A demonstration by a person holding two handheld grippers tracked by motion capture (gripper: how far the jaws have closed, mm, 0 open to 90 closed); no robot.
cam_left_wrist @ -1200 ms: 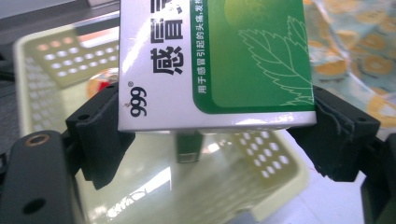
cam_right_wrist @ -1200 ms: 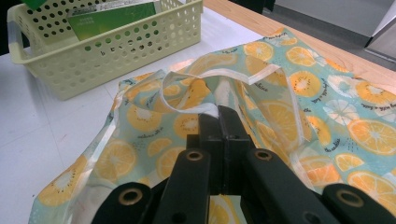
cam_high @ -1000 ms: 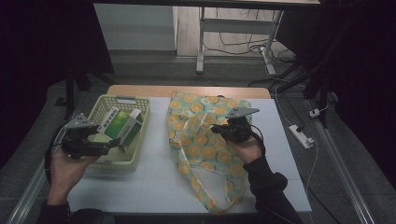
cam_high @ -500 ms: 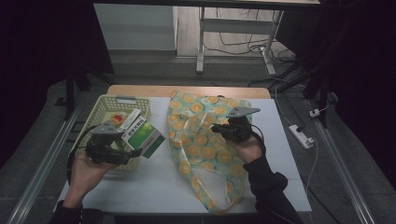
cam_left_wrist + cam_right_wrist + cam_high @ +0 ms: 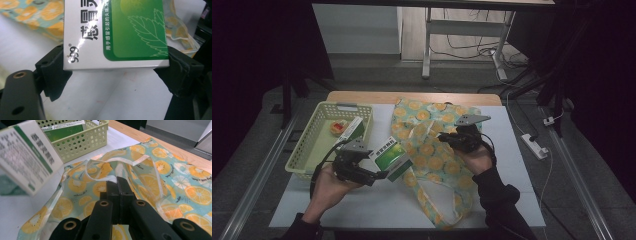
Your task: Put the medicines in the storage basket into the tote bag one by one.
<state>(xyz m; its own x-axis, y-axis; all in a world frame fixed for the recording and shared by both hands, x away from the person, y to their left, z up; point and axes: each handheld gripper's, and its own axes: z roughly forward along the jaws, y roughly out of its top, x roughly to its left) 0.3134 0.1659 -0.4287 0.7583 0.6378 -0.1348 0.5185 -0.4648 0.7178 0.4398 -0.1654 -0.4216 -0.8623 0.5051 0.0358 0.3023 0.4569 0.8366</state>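
At the far left of the white table (image 5: 512,200), a pale green perforated basket (image 5: 307,150) is seen from the high view, with another green-and-white box (image 5: 349,131) and a small round item left inside it. Just right of the basket, the left gripper (image 5: 379,175) is clamped on a green-and-white medicine box (image 5: 389,156), which is held in the air between the basket and the fruit-print fabric bag (image 5: 432,150). Further right, the right gripper (image 5: 447,137) is pinched shut on the white-trimmed rim of the bag, lifting its mouth.

As a judgement, the work looks partly done: one box has been taken from the basket and brought beside the bag, but it is not yet inside, and the basket's remaining contents are presumably to follow.

In the left gripper view, printed characters and a leaf drawing on the medicine box (image 5: 117,32) can be read, with a jaw pressed against each side. In the right gripper view, the closed jaws on the bag's rim (image 5: 112,180) and the opening beyond are made plain, which the high view leaves unclear.
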